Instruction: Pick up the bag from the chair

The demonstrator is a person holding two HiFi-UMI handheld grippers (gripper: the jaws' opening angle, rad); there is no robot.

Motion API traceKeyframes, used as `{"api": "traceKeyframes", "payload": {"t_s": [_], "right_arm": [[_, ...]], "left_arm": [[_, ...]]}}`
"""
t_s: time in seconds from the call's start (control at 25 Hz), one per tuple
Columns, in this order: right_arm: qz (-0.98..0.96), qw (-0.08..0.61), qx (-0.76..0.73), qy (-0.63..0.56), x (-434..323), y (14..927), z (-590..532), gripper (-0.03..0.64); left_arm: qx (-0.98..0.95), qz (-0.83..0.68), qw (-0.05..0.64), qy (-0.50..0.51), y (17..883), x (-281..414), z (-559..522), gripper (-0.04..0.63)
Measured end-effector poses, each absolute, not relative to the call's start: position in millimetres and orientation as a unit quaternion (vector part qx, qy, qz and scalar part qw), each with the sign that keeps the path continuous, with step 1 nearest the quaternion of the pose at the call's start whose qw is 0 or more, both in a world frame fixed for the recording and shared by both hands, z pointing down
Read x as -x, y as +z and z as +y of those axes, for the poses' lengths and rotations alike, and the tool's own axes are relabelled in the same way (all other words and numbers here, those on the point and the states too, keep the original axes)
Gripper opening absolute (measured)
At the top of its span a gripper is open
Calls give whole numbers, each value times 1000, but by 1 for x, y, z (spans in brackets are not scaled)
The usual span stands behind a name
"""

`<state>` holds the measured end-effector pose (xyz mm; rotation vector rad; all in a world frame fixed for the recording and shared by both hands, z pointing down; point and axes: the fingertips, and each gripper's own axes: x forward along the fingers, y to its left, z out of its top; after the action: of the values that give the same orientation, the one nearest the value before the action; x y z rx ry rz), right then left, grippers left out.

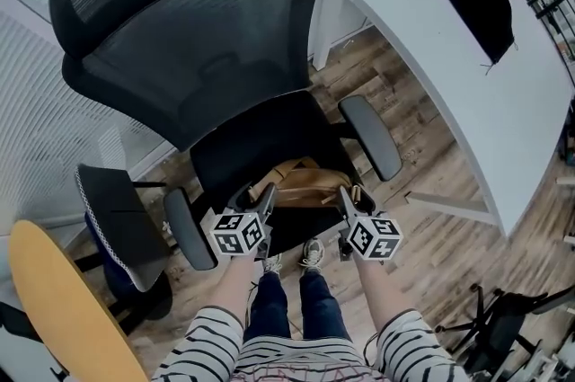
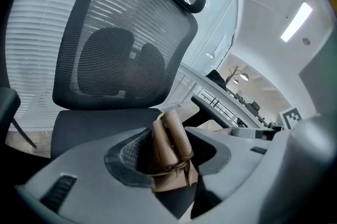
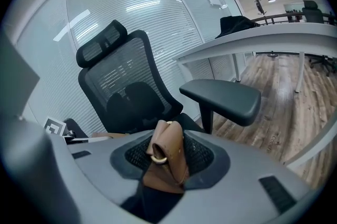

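A tan leather bag (image 1: 301, 182) lies on the front of the seat of a black mesh office chair (image 1: 207, 57). My left gripper (image 1: 267, 193) is at the bag's left end and my right gripper (image 1: 345, 194) at its right end. In the left gripper view, the bag's two rolled brown handles (image 2: 171, 145) stand pinched between the jaws of the left gripper (image 2: 169, 158). In the right gripper view, a folded brown strap end with a metal ring (image 3: 167, 157) sits squeezed between the mesh pads of the right gripper (image 3: 168, 166). The bag rests on the seat.
The chair's armrests (image 1: 370, 136) (image 1: 189, 232) flank the bag. A white desk (image 1: 449, 57) with a black cloth (image 1: 481, 3) curves at the right. A second dark chair (image 1: 117, 218) and a yellow tabletop (image 1: 54, 299) stand at the left. The person's shoes (image 1: 310, 256) are just before the seat.
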<state>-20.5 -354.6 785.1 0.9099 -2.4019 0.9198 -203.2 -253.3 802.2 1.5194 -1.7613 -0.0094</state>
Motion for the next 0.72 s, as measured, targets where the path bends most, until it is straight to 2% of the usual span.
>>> {"api": "traceKeyframes", "payload": {"t_s": [0.72], "right_arm": [[-879, 160, -316, 319, 27, 679, -331, 167]], "left_arm": [[-626, -708, 327, -1, 685, 211, -229, 198]]}}
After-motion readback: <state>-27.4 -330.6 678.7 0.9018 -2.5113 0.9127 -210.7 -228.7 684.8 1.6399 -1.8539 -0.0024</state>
